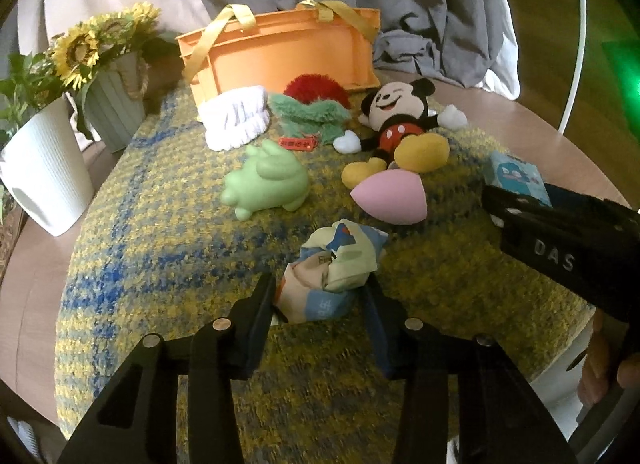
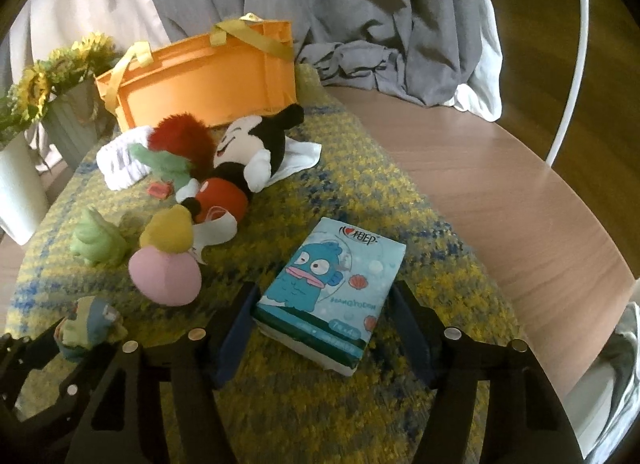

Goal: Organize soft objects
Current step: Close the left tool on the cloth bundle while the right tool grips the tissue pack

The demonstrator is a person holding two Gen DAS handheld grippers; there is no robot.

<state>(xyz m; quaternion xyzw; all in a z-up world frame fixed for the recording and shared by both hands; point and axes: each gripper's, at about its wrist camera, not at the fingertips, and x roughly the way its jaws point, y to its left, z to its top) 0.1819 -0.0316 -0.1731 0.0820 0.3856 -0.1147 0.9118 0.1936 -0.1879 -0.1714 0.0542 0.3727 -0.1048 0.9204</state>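
Fingers of the left hand-held gripper (image 1: 320,296) straddle a crumpled tissue pack (image 1: 334,270) on the yellow-blue mat (image 1: 160,264), jaws spread and seemingly just touching its sides. It looks light and squashy (the wrapper may slip), so a mid-body squeeze should suit. The right hand-held gripper (image 2: 324,320) sits low and level, released, its fingers flanking the near end of a blue tissue packet (image 2: 332,292), apparently without pressing it. Beyond lie a mouse plush (image 1: 404,119) and orange basket (image 1: 280,51).
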